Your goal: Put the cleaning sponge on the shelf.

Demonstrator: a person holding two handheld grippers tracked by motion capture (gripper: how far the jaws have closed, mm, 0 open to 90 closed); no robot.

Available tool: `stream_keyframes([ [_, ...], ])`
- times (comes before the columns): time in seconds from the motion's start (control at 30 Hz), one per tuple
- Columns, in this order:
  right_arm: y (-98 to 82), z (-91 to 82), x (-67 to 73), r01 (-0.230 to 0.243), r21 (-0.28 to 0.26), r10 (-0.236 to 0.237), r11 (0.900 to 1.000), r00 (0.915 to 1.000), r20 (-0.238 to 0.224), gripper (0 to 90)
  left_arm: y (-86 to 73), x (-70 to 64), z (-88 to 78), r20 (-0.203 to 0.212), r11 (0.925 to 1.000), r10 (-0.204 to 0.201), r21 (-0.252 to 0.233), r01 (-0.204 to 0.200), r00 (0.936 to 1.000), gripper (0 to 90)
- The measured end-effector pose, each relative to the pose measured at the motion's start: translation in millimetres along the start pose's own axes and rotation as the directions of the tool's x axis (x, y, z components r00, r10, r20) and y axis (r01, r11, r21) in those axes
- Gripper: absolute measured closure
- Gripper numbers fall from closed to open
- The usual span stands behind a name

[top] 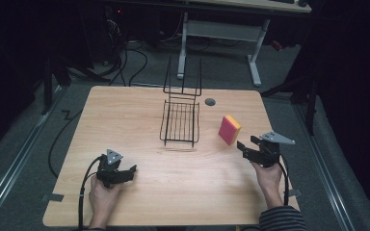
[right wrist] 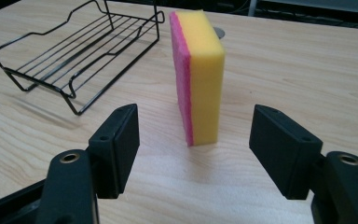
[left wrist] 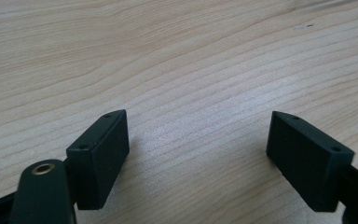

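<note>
A pale wooden table (top: 139, 202) carried a black wire rack (top: 180, 122) near its middle and, to the right of that, a sponge (top: 229, 129) with a yellow body and a pink face. The sponge stood upright on one narrow edge, well apart from the rack and touching nothing else. In the right gripper view the sponge (right wrist: 199, 77) rose just beyond the jaws, roughly centred in the gap between them, its pink layer turned toward the rack (right wrist: 81, 51). The right gripper (right wrist: 193, 149) had its jaws spread wide with nothing between them, clear of the sponge on both sides. In the high view the right gripper (top: 244, 149) sat just beside the sponge at the table's right side, held by the right hand (top: 268, 175), whose striped sleeve (top: 282, 219) entered from the bottom edge. The left gripper (top: 131, 172) lay low near the front left of the table in the left hand (top: 102, 195), well away from rack and sponge. In the left gripper view its jaws were wide apart and empty, the left gripper (left wrist: 198, 140) facing only bare wood grain. A small dark round hole (top: 210, 102) showed in the tabletop behind the rack.
</note>
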State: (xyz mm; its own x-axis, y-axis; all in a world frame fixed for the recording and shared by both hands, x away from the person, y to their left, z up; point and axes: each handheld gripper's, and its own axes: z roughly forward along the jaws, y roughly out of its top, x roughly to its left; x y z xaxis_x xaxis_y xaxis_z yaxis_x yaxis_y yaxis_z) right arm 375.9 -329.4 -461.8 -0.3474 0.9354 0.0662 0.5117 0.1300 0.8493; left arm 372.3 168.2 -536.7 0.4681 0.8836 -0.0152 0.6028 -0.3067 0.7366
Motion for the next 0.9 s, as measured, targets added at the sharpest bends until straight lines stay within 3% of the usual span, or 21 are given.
stream_keyframes([
  [0.23, 9.3, 11.7, 2.2, 0.012, 0.002, -0.012, 1.000, 0.9999, 0.004, 33.1, 0.0, -0.1, 0.1, 0.000, 1.0000, -0.001, -0.001, 0.001, 1.0000, 21.5],
  [0.57, 22.4, 28.3, -2.9, -0.006, 0.010, 0.006, 1.000, 0.9997, 0.022, 32.6, 0.0, 0.0, 0.1, 0.000, 1.0000, -0.001, -0.001, 0.001, 1.0000, 21.6],
  [0.9, 18.3, 48.3, -8.2, -0.049, 0.024, 0.049, 0.998, 0.9986, 0.023, 33.0, 0.0, 0.0, 0.0, 0.000, 1.0000, -0.001, -0.001, 0.001, 1.0000, 21.6],
])
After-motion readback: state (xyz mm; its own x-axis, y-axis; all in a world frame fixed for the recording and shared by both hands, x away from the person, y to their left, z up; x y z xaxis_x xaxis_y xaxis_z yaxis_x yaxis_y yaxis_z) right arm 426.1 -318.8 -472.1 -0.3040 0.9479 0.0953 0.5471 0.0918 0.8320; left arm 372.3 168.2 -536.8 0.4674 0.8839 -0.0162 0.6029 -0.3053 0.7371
